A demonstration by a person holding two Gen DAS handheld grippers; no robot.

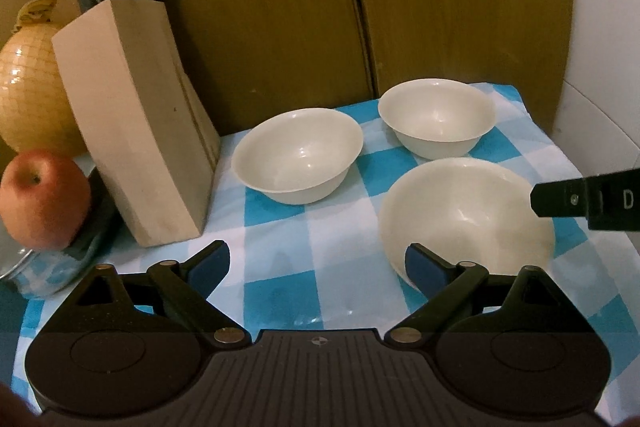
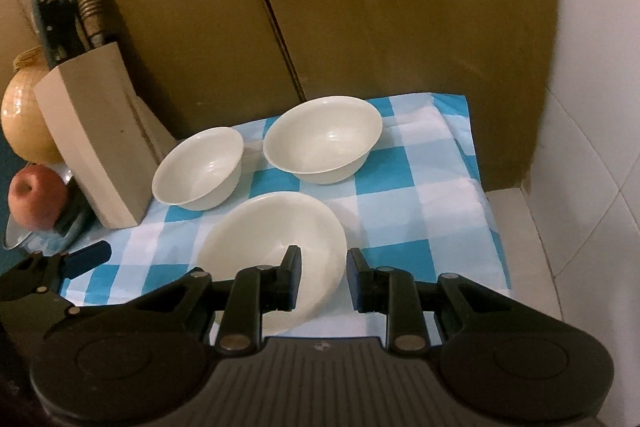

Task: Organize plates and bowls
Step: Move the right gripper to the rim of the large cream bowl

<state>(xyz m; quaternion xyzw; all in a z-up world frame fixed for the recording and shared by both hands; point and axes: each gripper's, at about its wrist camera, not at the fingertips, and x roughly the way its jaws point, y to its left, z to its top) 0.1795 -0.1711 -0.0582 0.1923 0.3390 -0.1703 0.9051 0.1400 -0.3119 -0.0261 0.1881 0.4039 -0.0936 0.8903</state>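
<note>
Three white dishes sit on a blue-and-white checked cloth (image 1: 280, 243). Two bowls stand at the back, one on the left (image 1: 298, 155) (image 2: 200, 169) and one on the right (image 1: 438, 117) (image 2: 324, 139). Nearer lies a wider shallow bowl (image 1: 460, 215) (image 2: 264, 239), tilted up on its right side. My right gripper (image 2: 324, 267) is shut on its right rim, one finger inside and one outside. In the left wrist view, a right fingertip (image 1: 560, 201) shows at that rim. My left gripper (image 1: 316, 259) stands wide open over the cloth just left of the shallow bowl, holding nothing.
A beige knife block (image 1: 136, 131) (image 2: 92, 143) with several handles stands at the left. Beside it are an apple (image 1: 44, 199) (image 2: 36, 197) and a netted yellow fruit (image 1: 32, 87). Brown boards (image 1: 280, 7) lean against the back; a white tiled wall (image 2: 592, 107) closes off the right.
</note>
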